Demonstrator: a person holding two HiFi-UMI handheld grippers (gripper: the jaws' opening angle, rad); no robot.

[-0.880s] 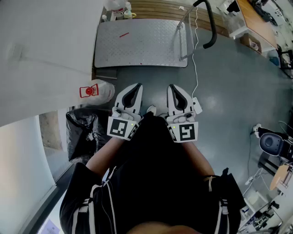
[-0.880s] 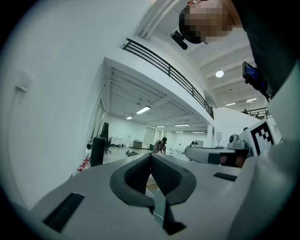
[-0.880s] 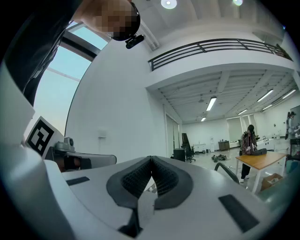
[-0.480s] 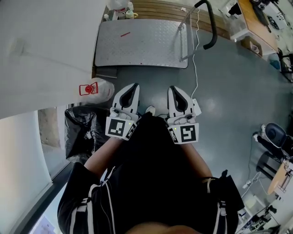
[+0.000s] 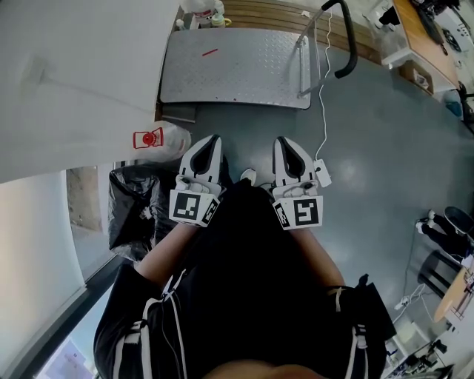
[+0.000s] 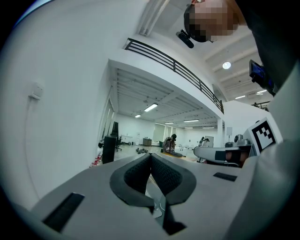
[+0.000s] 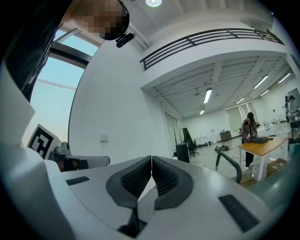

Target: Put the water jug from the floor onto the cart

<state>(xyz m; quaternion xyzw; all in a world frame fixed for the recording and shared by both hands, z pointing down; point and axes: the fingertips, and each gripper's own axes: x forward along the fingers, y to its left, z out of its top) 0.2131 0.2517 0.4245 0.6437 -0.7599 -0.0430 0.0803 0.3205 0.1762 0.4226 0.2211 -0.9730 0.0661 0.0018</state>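
Observation:
The water jug (image 5: 167, 138), clear with a red cap and handle, lies on the grey floor by the white wall, just left of my left gripper (image 5: 213, 139). The cart (image 5: 237, 70), a grey metal platform with a black handle (image 5: 348, 44), stands farther ahead. My left gripper is shut and empty, its pads meeting in the left gripper view (image 6: 150, 155). My right gripper (image 5: 283, 141) is held beside it, also shut on nothing (image 7: 151, 158). Both point level, close to the person's body. The cart's handle (image 7: 229, 165) shows in the right gripper view.
A black bin bag (image 5: 137, 211) sits against the wall (image 5: 74, 81) under the jug. A white cable with an adapter (image 5: 323, 175) runs from the cart's handle to the floor by my right gripper. Wooden planks and bottles (image 5: 204, 11) lie beyond the cart. A desk (image 5: 426, 33) stands far right.
Both grippers stay shut and side by side in front of the body. The head view has shifted a little, so the jug and cart sit slightly higher and farther right.

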